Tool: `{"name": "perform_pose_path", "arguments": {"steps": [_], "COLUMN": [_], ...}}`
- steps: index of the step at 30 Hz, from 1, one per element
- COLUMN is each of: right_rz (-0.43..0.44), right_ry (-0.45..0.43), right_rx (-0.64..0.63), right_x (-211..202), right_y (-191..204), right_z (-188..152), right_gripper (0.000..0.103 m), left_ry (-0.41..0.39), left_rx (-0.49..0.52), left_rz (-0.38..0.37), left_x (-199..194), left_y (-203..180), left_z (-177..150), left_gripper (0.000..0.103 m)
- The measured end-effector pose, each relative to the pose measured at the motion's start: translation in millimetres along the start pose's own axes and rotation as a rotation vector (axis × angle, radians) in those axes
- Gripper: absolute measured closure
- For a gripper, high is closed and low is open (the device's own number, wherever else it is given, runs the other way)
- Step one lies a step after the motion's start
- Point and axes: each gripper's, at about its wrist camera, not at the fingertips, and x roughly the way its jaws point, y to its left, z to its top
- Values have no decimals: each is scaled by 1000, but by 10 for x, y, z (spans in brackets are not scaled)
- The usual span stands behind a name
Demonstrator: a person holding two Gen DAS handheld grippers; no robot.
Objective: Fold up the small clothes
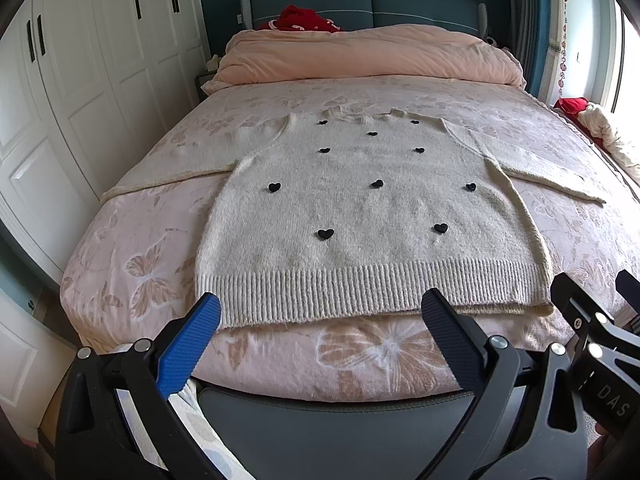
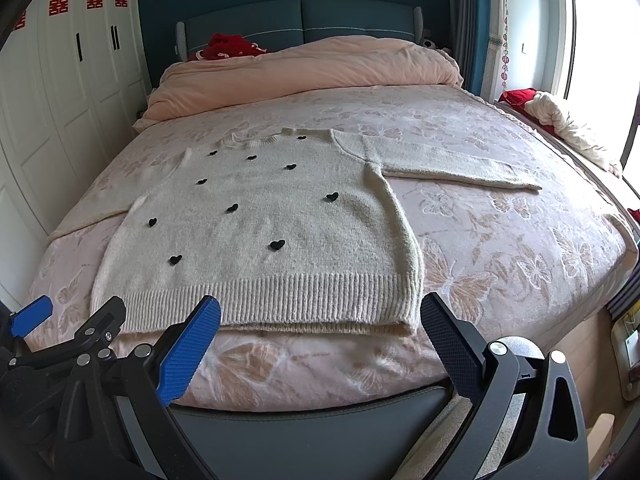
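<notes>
A cream knit sweater (image 1: 360,208) with small black hearts lies flat, face up, on the bed, both sleeves spread out sideways and its ribbed hem toward me. It also shows in the right wrist view (image 2: 272,224). My left gripper (image 1: 322,312) is open and empty, hovering at the foot of the bed just before the hem. My right gripper (image 2: 320,316) is open and empty, close beside it, before the hem's right part. The left gripper shows at the left edge of the right wrist view (image 2: 68,316).
The bed (image 1: 140,280) has a pink butterfly-print cover and a folded peach duvet (image 1: 368,54) at the head. White wardrobes (image 1: 60,100) stand on the left. Red and cream cloth (image 2: 560,120) lies by the window on the right. A dark footboard (image 1: 340,420) runs below the grippers.
</notes>
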Motion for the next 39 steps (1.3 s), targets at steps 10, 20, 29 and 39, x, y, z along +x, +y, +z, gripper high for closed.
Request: {"name": "perform_pose_path", "arguments": {"steps": [10,20,29,39], "right_rz": [1,3,9,9], "right_ry": [2,25,101,212], "right_rx": [1,2,10,42], "right_x": [4,75,317,929], "right_y": [-10,23,-37,-230], "right_z": [14,-126,-142,3], "right_gripper": [5,5,5,5], "left_ry": [0,11,35,95], "left_rx": [2,0,17,35], "left_rz": [2,-1,11,43], "left_x": [0,53,198,587], "left_y": [1,2,-18,-89], "left_z": [0,-83,-111,40], "left_gripper": [5,5,5,5]}}
